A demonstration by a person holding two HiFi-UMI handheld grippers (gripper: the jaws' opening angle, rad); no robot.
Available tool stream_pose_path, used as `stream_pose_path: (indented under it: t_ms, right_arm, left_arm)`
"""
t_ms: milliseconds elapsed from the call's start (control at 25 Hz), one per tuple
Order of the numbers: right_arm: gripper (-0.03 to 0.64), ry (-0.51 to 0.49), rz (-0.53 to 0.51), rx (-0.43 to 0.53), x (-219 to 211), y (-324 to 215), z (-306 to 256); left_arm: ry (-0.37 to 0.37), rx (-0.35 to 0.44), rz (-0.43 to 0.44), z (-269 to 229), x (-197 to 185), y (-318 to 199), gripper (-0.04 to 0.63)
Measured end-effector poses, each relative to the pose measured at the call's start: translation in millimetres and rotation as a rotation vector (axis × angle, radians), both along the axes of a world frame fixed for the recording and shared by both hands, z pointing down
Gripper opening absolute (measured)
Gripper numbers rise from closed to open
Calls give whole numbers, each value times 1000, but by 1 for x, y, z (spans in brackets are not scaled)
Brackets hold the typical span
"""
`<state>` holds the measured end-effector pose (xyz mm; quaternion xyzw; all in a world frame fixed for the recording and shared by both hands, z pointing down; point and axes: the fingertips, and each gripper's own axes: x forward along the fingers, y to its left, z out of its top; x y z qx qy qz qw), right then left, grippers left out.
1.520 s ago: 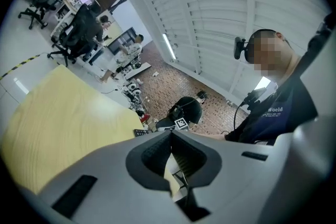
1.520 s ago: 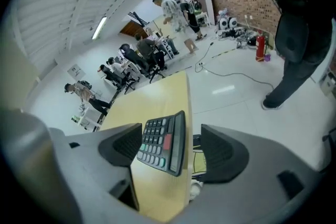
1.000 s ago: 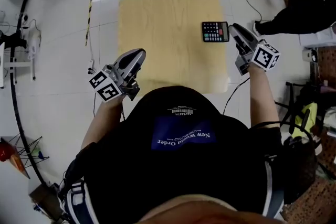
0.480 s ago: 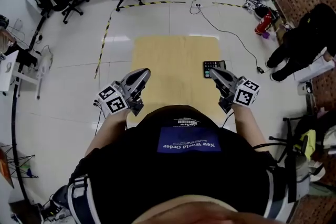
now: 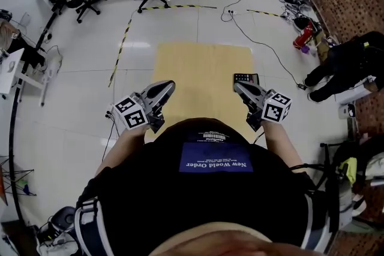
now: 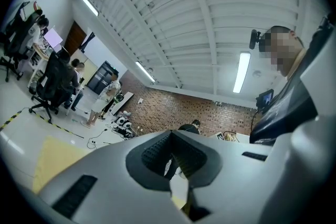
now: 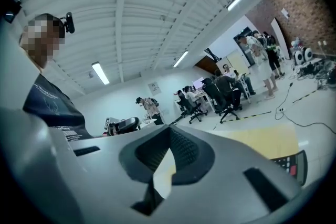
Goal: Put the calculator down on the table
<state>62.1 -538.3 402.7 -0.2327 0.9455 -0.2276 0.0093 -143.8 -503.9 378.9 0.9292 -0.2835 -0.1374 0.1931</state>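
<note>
Calculator (image 5: 246, 77) flat on table (image 5: 198, 63) at right edge, part-hidden by right gripper (image 5: 240, 88); apparently not touching. Left gripper (image 5: 167, 86) and right both closed, empty. Draw back high, clear of it.

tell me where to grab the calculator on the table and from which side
Take the calculator across its short width, one jaw on each long edge, coming down from above with the right gripper, which is nearest. It lies flat, keys up, near the right edge of the wooden table, so a level approach would likely meet only its thin side.
</note>
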Motion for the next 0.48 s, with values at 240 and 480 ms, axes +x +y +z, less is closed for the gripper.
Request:
stream_pose_path:
  t_ms: [240,480]
  right_arm:
    - [-14,13,-31,3,-6,3,-1]
    - [-14,12,-52,-2,-10,7,-2]
  left_arm:
    - [3,0,-10,1,-4,3,6]
    - [11,-2,-12,-1,-4,7,6]
